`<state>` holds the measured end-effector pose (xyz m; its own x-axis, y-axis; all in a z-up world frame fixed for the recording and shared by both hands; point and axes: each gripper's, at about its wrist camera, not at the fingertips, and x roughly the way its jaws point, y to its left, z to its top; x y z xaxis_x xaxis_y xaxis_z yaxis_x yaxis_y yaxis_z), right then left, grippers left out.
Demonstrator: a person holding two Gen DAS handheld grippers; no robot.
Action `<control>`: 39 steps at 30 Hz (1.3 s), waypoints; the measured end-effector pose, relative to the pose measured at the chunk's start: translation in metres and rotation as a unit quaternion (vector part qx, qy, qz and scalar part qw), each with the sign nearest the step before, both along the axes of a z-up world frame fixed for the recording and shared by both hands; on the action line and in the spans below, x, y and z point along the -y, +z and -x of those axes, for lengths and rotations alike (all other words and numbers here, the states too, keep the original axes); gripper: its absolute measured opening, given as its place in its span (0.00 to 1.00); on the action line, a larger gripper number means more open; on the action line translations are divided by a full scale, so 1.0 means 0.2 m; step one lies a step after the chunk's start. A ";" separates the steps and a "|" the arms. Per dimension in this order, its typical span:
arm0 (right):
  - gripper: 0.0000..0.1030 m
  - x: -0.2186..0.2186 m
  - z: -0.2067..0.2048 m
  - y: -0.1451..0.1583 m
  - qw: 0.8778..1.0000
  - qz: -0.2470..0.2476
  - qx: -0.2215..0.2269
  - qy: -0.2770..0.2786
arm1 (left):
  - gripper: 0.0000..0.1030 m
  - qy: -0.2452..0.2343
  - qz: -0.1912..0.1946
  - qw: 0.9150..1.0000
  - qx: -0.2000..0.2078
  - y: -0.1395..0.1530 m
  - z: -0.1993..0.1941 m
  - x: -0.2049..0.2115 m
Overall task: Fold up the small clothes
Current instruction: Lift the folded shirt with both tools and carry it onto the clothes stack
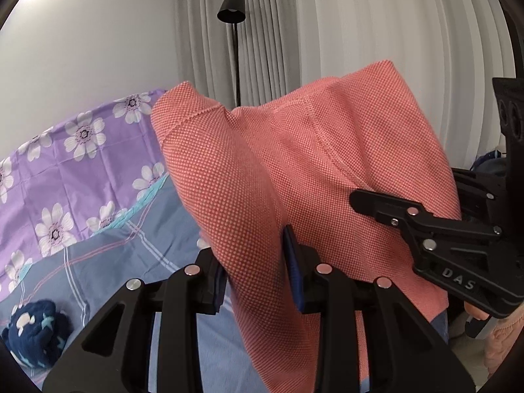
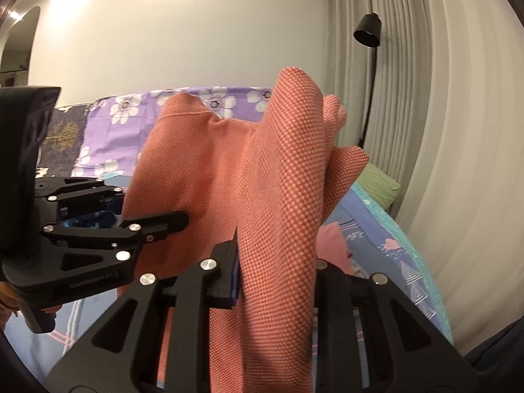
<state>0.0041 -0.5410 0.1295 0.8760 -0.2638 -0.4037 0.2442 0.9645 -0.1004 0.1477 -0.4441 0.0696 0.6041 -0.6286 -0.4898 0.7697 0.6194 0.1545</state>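
Note:
A coral-orange knit garment (image 1: 294, 163) hangs in the air above the bed, held by both grippers. My left gripper (image 1: 258, 268) is shut on one bunched edge of it, the cloth running between its blue pads. My right gripper (image 2: 275, 275) is shut on another bunched part of the same garment (image 2: 229, 170), which drapes over its right finger. In the left wrist view the right gripper (image 1: 376, 203) reaches in from the right against the cloth. In the right wrist view the left gripper (image 2: 163, 222) reaches in from the left.
A bed with a blue checked sheet (image 1: 131, 255) and a purple flowered cover (image 1: 65, 163) lies below. A dark blue patterned garment (image 1: 36, 330) sits at the left. A pink cloth (image 2: 334, 245) and green pillow (image 2: 380, 183) lie right. A black floor lamp (image 2: 368, 29) stands by grey curtains (image 2: 442, 131).

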 end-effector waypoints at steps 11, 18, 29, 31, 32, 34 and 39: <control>0.21 0.38 -0.35 0.02 0.996 0.019 -0.042 -0.073 | 0.31 0.003 -0.001 1.000 -0.009 0.03 -0.26 0.33; 0.19 0.62 -0.58 -0.13 0.991 -0.064 -0.073 -0.088 | 0.31 0.005 -0.003 1.000 0.000 -0.03 -0.37 0.39; 0.19 0.72 -0.68 -0.36 0.986 -0.055 -0.102 -0.122 | 0.39 -0.017 -0.030 0.986 -0.164 -0.48 -0.66 0.47; 0.19 0.73 -0.66 -0.36 0.985 -0.055 -0.102 -0.124 | 0.46 -0.025 -0.024 0.978 -0.205 -0.54 -0.70 0.52; 0.19 0.73 -0.64 -0.35 0.985 -0.057 -0.102 -0.125 | 0.48 -0.030 -0.027 0.973 -0.227 -0.58 -0.72 0.57; 0.19 0.75 -0.60 -0.36 0.984 -0.065 -0.100 -0.129 | 0.52 -0.032 -0.042 0.969 -0.243 -0.64 -0.73 0.65; 0.19 0.79 -0.57 -0.38 0.982 -0.078 -0.097 -0.139 | 0.32 -0.040 -0.039 0.958 -0.280 -0.75 -0.77 0.78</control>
<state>0.1176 -0.6996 0.0525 0.6815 -0.4029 -0.6110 0.4906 0.8710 -0.0272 0.3011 -0.5993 -0.0797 0.1840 -0.6100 -0.7707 0.7903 0.5581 -0.2530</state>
